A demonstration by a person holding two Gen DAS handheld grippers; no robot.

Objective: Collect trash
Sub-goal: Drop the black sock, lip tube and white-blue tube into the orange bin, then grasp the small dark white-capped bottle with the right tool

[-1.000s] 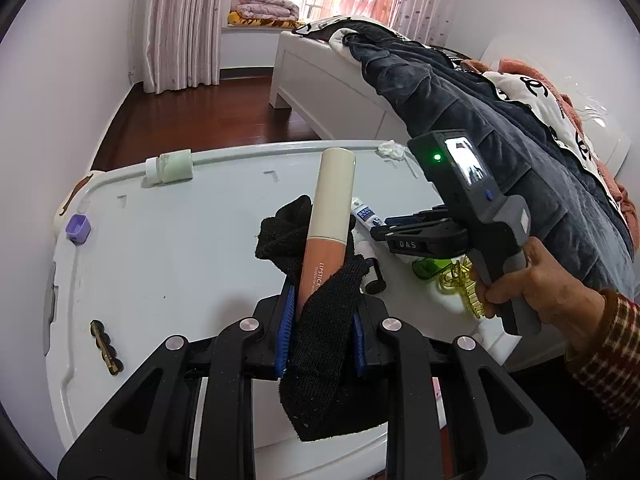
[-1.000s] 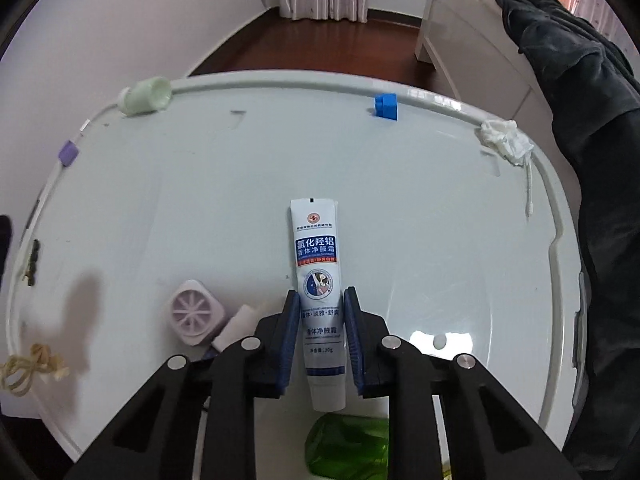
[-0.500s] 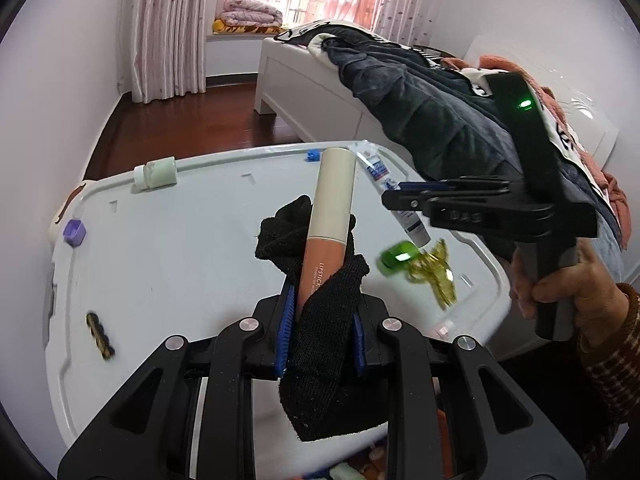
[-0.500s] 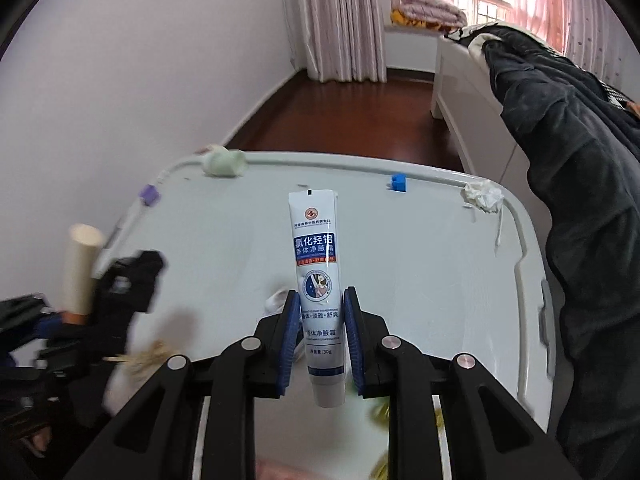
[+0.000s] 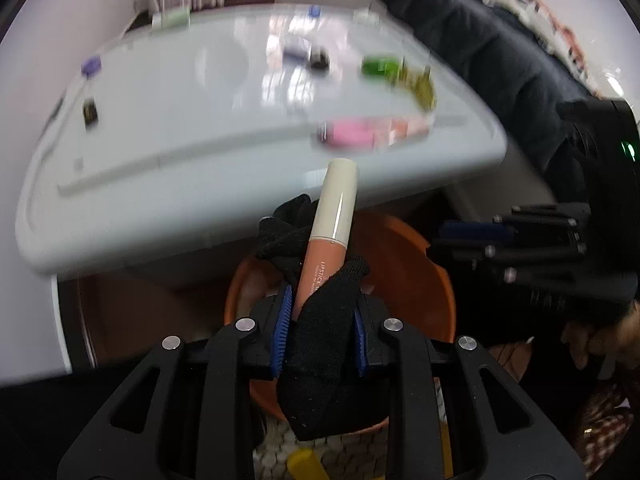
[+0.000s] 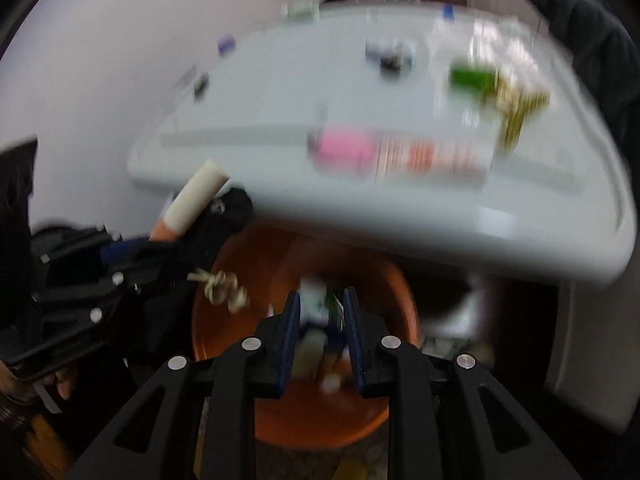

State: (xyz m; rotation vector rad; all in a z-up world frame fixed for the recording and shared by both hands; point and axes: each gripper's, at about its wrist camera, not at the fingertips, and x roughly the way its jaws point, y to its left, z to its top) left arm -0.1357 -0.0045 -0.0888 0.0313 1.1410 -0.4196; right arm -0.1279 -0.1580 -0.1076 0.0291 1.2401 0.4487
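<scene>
My left gripper (image 5: 320, 320) is shut on a peach lipstick tube (image 5: 330, 224) with a cream cap, wrapped in a black cloth (image 5: 320, 360). It hangs over an orange bin (image 5: 420, 264) below the table's front edge. My right gripper (image 6: 320, 316) is over the same orange bin (image 6: 280, 264). Its jaws stand apart, and the white tube (image 6: 316, 304) shows blurred between them; I cannot tell whether they hold it. The left gripper with the lipstick (image 6: 196, 196) shows at the left of the right wrist view. The right gripper's body (image 5: 532, 256) shows at the right of the left wrist view.
The white table (image 5: 160, 184) holds a green object (image 5: 378, 66), a gold clip (image 5: 420, 84), a pink pack (image 5: 352, 134), a purple cap (image 5: 90, 66) and other small items, all blurred. A dark quilt (image 5: 480, 40) lies on the bed at right. A knotted string (image 6: 220, 284) hangs by the bin.
Both grippers have dropped from above the table to below its front edge, over the orange bin. The white tube now sits lower between the right jaws. The left still holds the lipstick and cloth.
</scene>
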